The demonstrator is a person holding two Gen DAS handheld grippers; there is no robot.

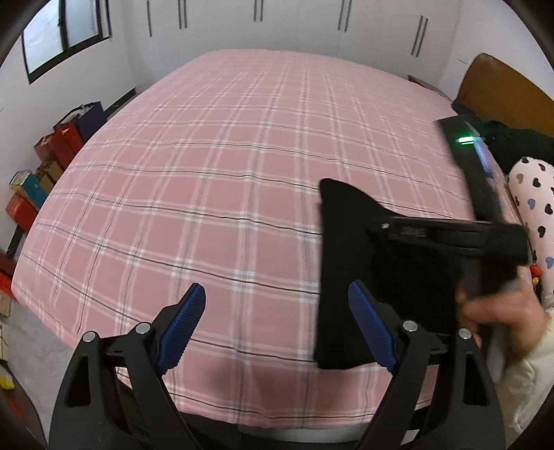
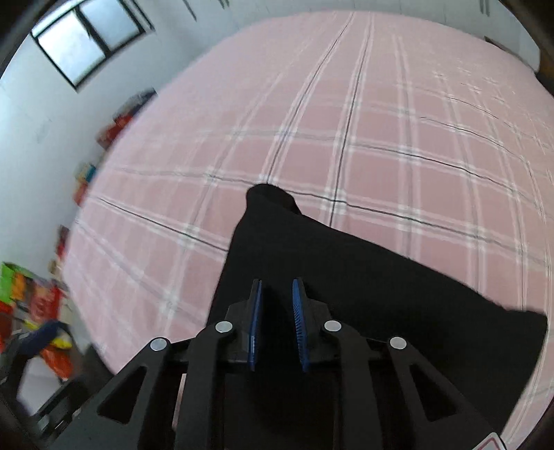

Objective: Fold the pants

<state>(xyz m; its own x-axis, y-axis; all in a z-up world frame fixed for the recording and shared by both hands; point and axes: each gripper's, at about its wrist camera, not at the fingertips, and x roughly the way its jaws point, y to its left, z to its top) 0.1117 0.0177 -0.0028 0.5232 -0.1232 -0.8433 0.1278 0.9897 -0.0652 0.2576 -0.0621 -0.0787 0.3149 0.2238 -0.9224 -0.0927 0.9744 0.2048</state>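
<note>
Black pants (image 1: 342, 263) lie folded into a compact bundle near the front right of the pink plaid bed (image 1: 221, 166). My left gripper (image 1: 277, 304) is open and empty, hovering over the sheet just left of the pants. My right gripper (image 2: 277, 294) hovers over the pants (image 2: 346, 277) with its blue pads a narrow gap apart and nothing seen between them. In the left wrist view the right gripper's black body (image 1: 460, 239) and the hand holding it sit over the pants' right side, blurred.
A wooden headboard (image 1: 502, 90) and dark clothes with a heart-print pillow (image 1: 533, 194) lie at the right. Coloured boxes (image 1: 52, 152) stack along the left wall under a window (image 1: 65, 31). White wardrobes stand behind the bed.
</note>
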